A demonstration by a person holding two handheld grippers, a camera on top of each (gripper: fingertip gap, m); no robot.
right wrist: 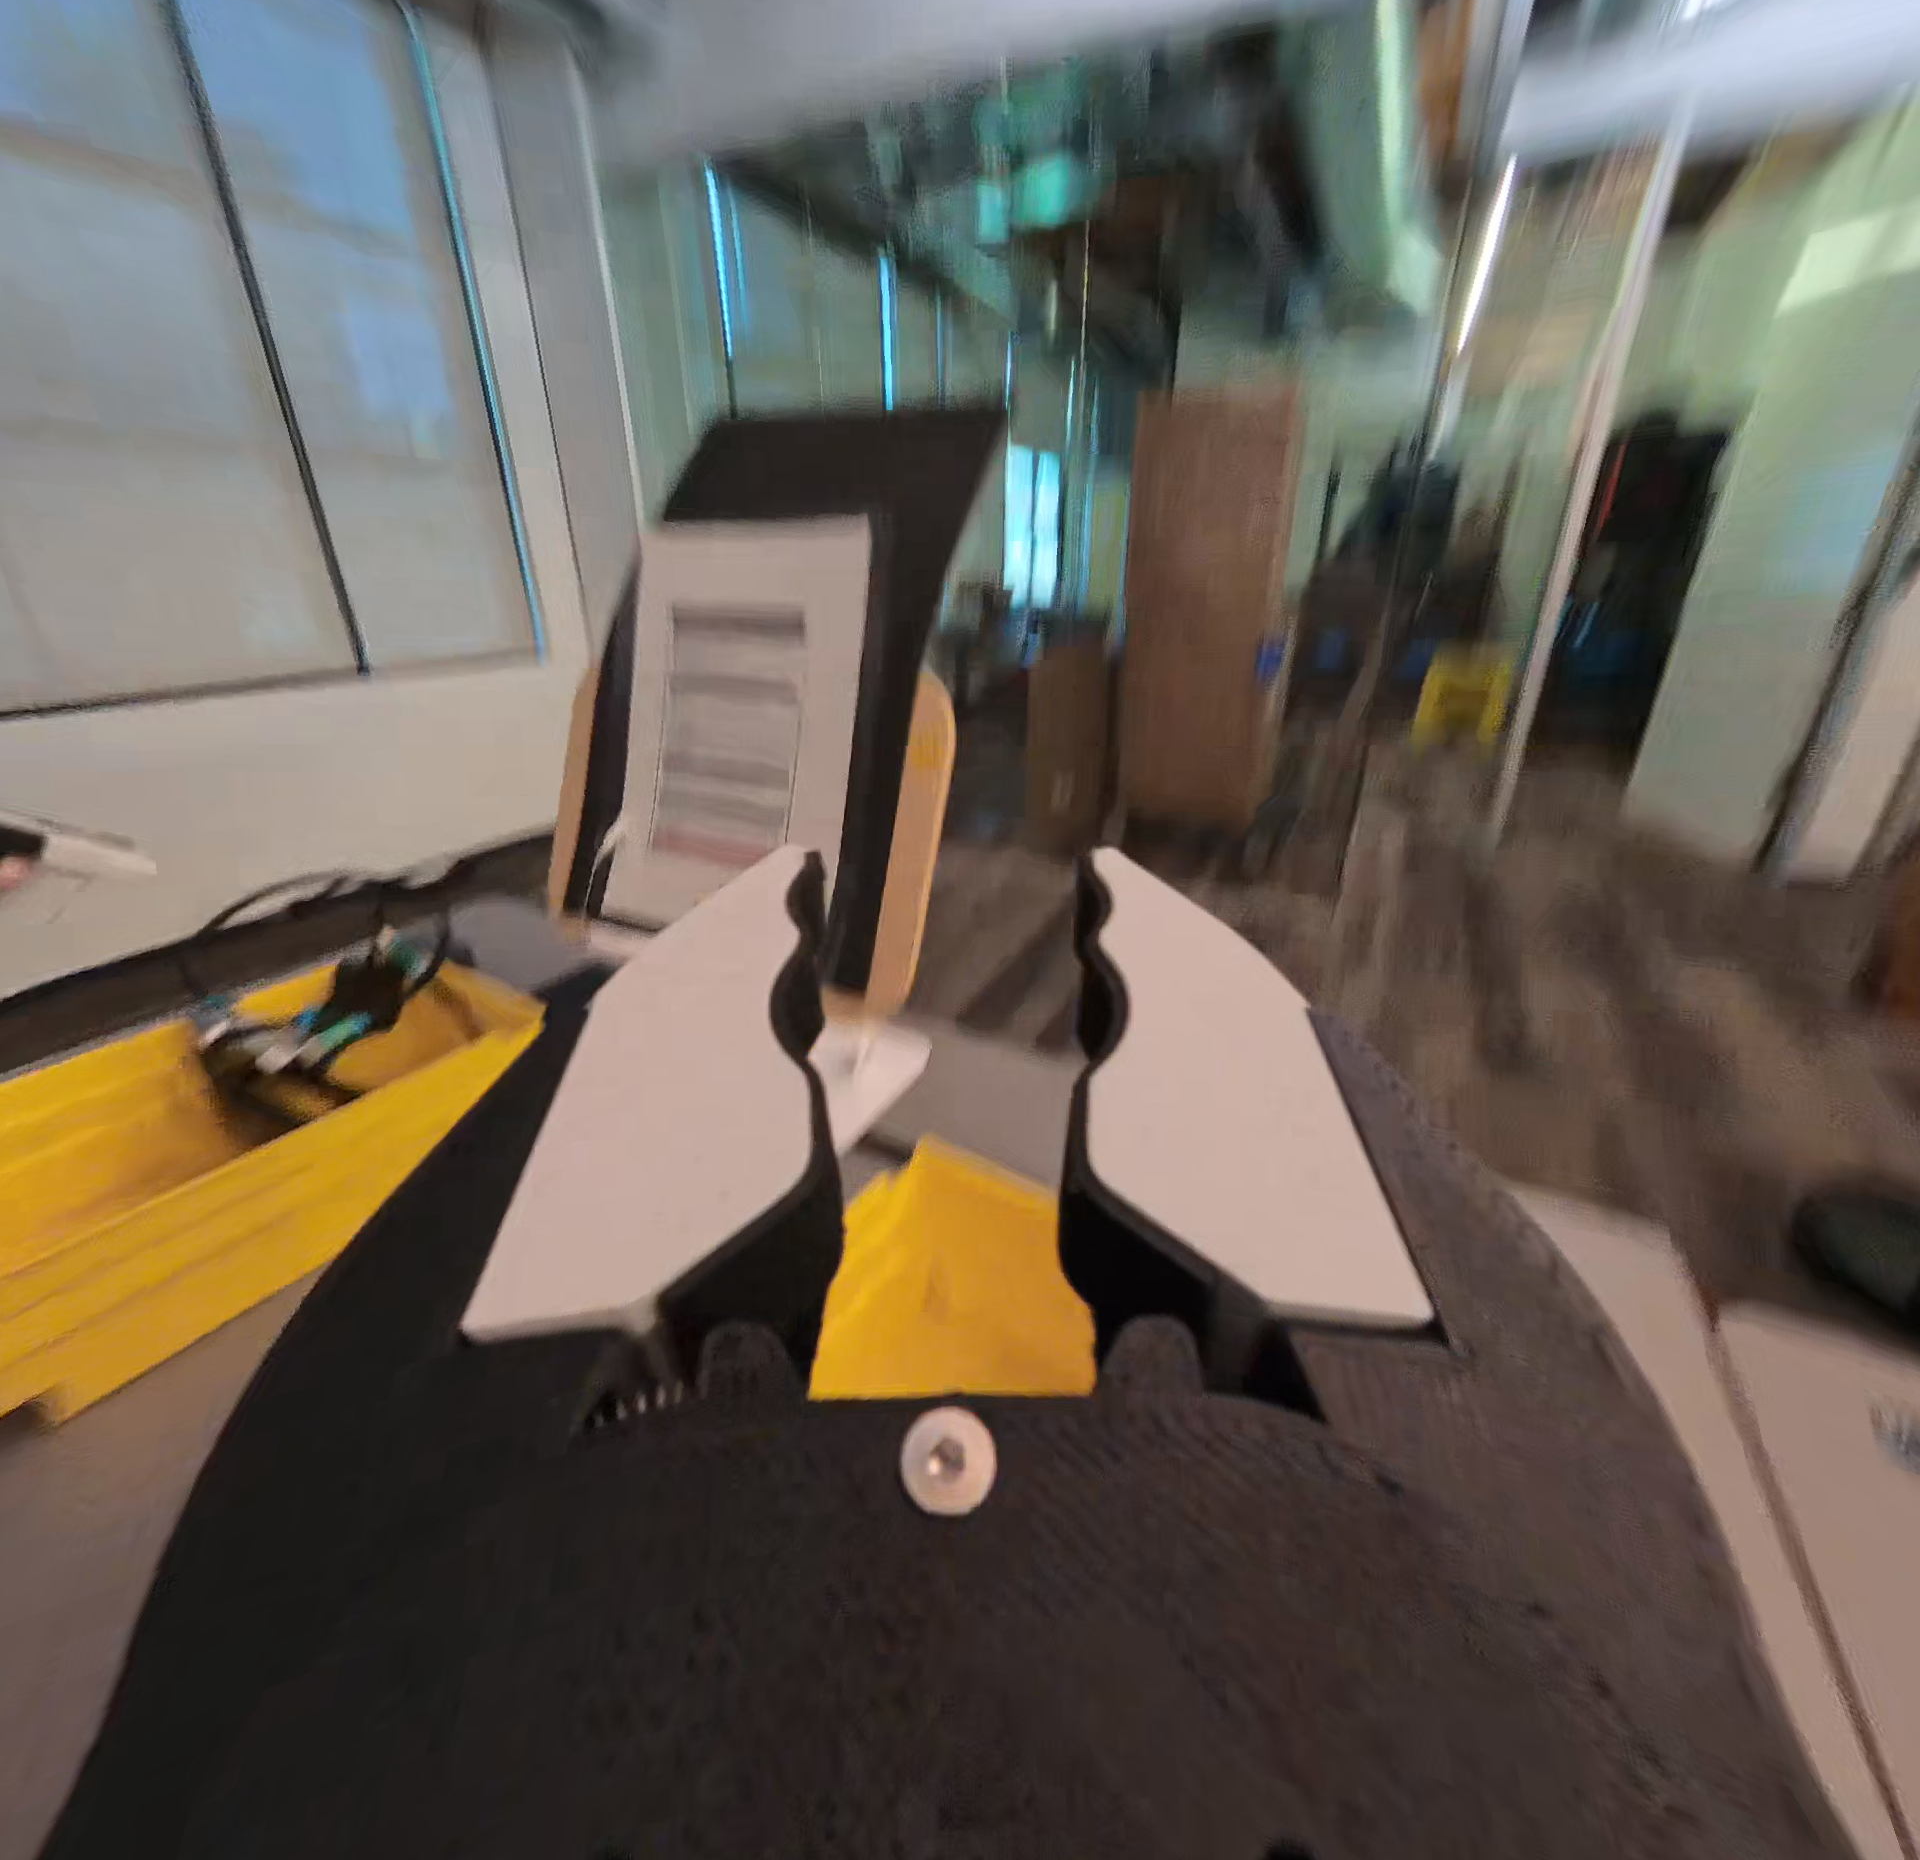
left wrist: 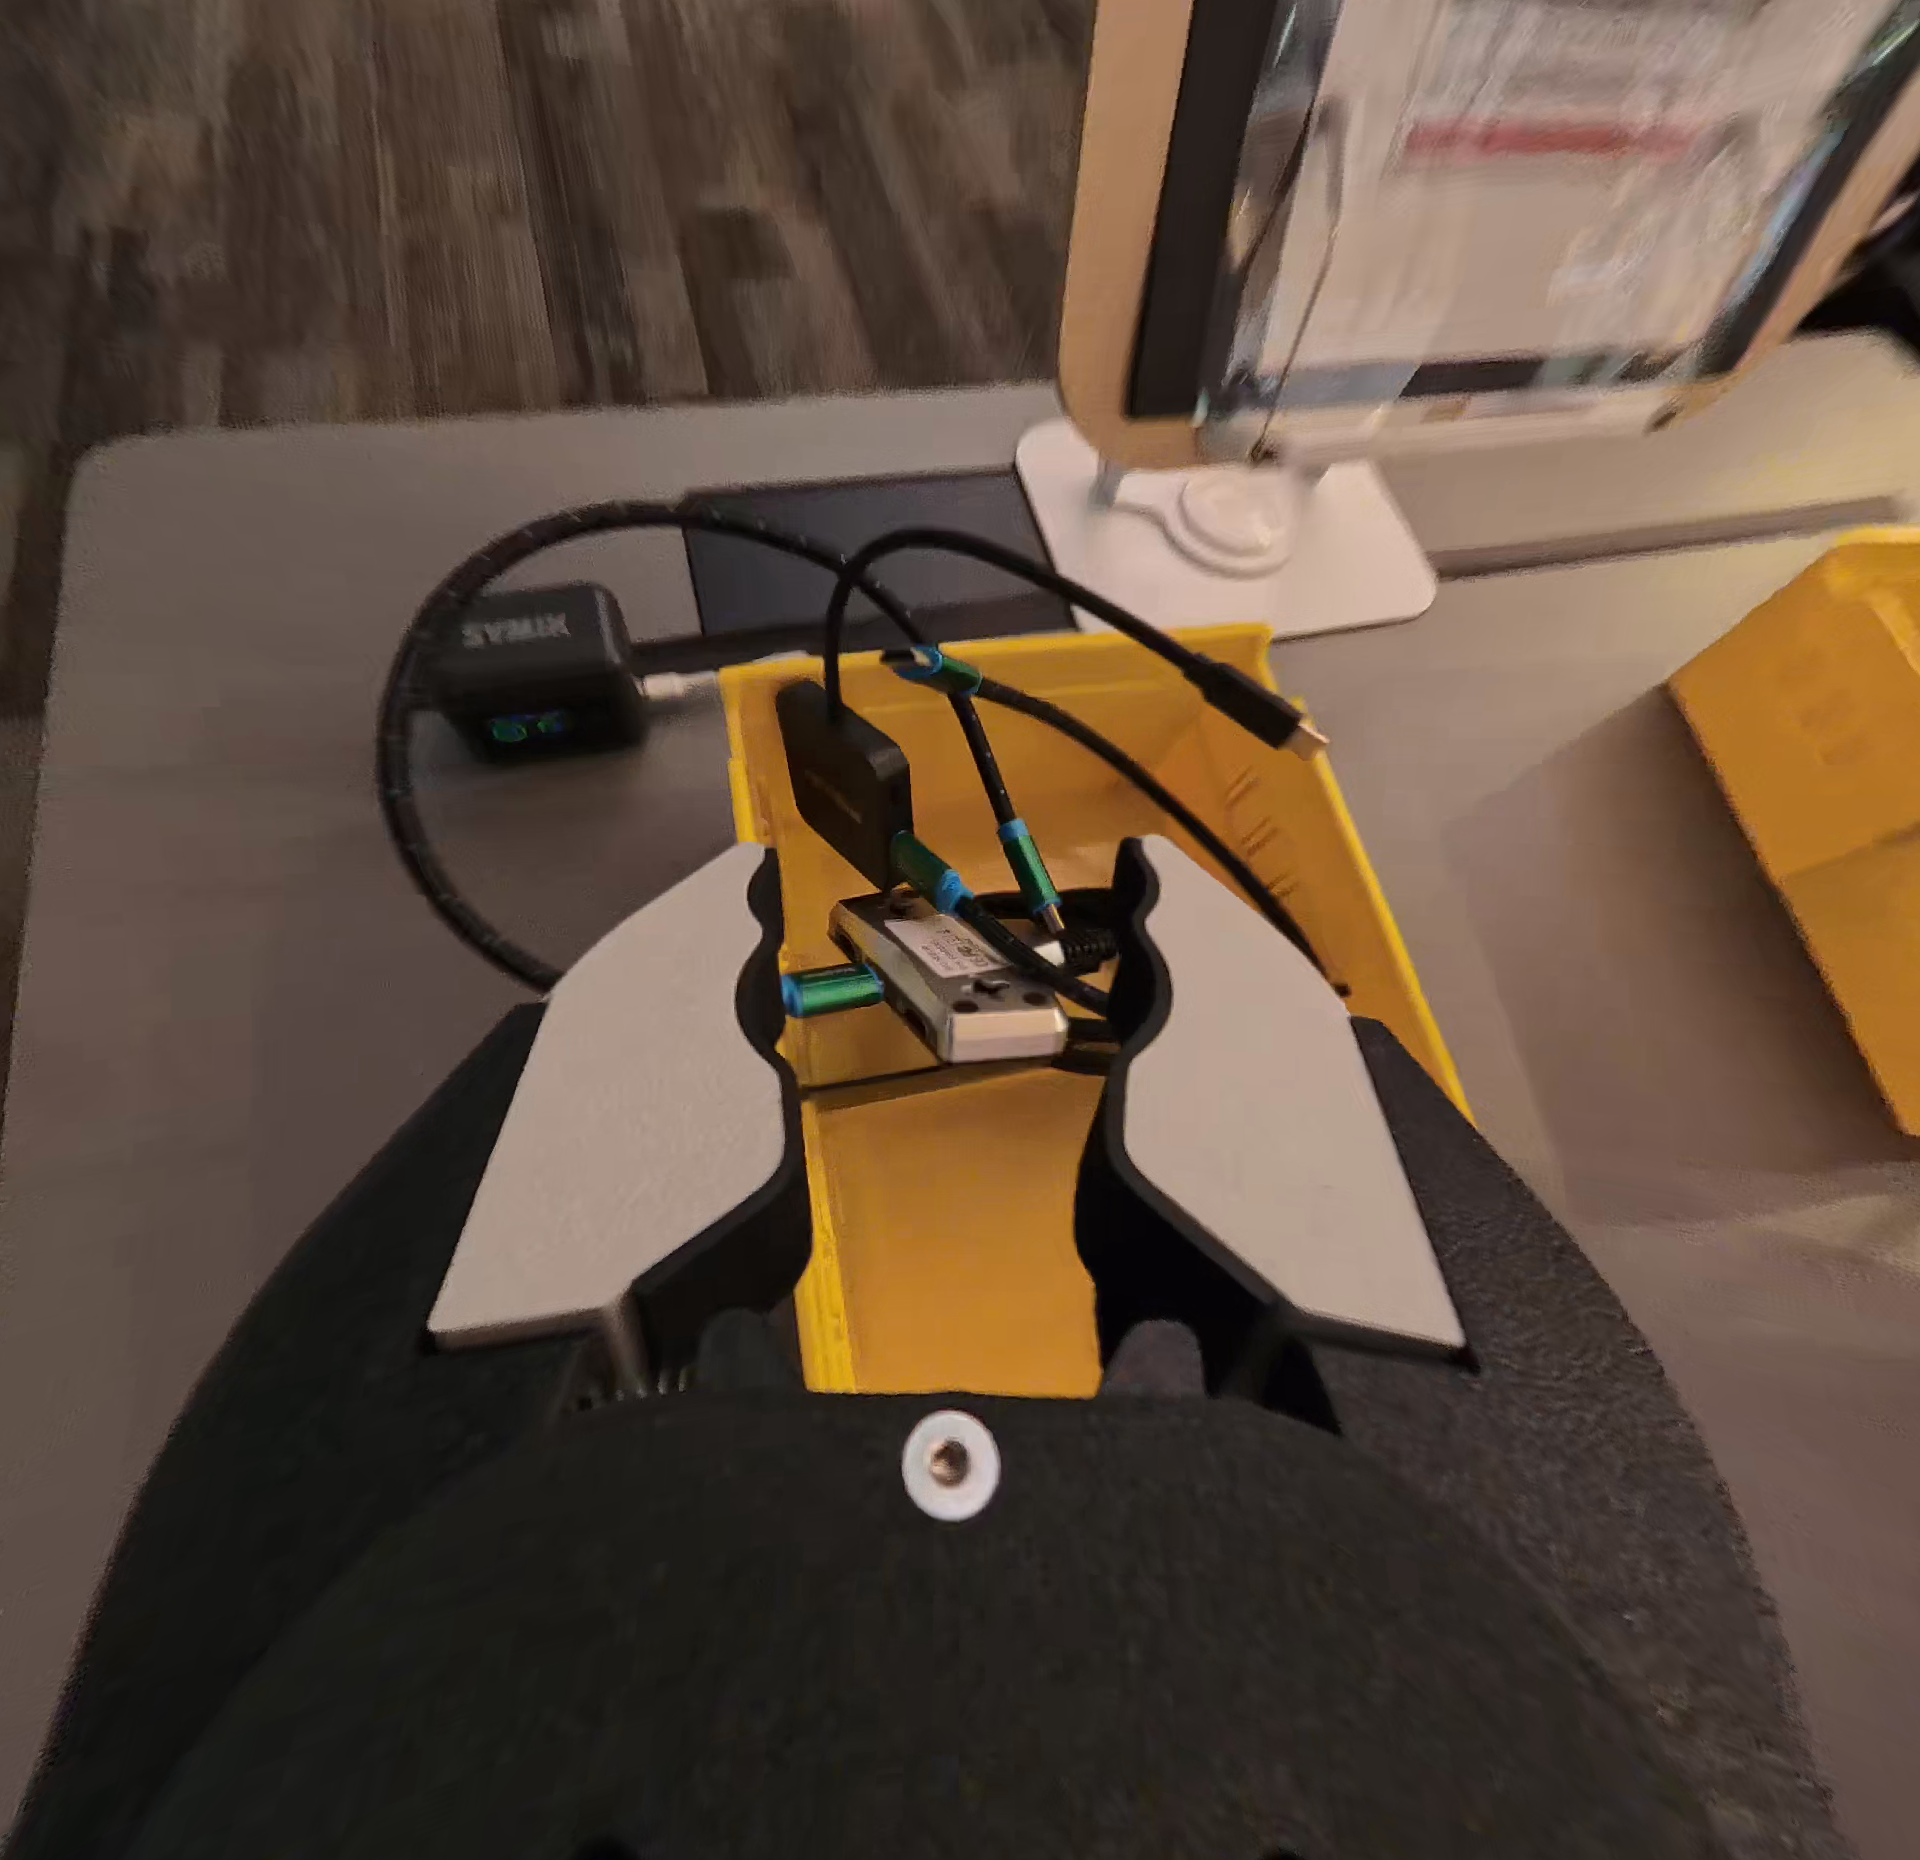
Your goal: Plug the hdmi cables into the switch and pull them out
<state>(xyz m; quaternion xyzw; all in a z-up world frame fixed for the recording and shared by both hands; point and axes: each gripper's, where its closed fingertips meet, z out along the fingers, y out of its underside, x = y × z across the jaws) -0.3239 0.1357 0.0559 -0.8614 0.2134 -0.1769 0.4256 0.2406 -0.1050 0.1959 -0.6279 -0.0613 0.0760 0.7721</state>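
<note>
My left gripper (left wrist: 945, 875) hangs with its jaws spread wide over the open yellow plastic bin (left wrist: 1195, 771), holding nothing; straddled between its fingers lies the small silver metal switch box (left wrist: 951, 984), resting on the bin floor among black braided cables with green and blue collars; one green-collared plug (left wrist: 831, 989) sits in the switch's near left side, and another (left wrist: 920, 865) seems to enter its far end, though I cannot tell how deeply; a loose gold-tipped connector (left wrist: 1294, 735) juts over the bin's right wall; my right gripper (right wrist: 951, 911) is raised and apart, jaws open and empty, pointing at the room. I judge the step is to pin the switch first; I would lower squarely, close on its long sides clear of the ports, and avoid snagging cable loops.
</note>
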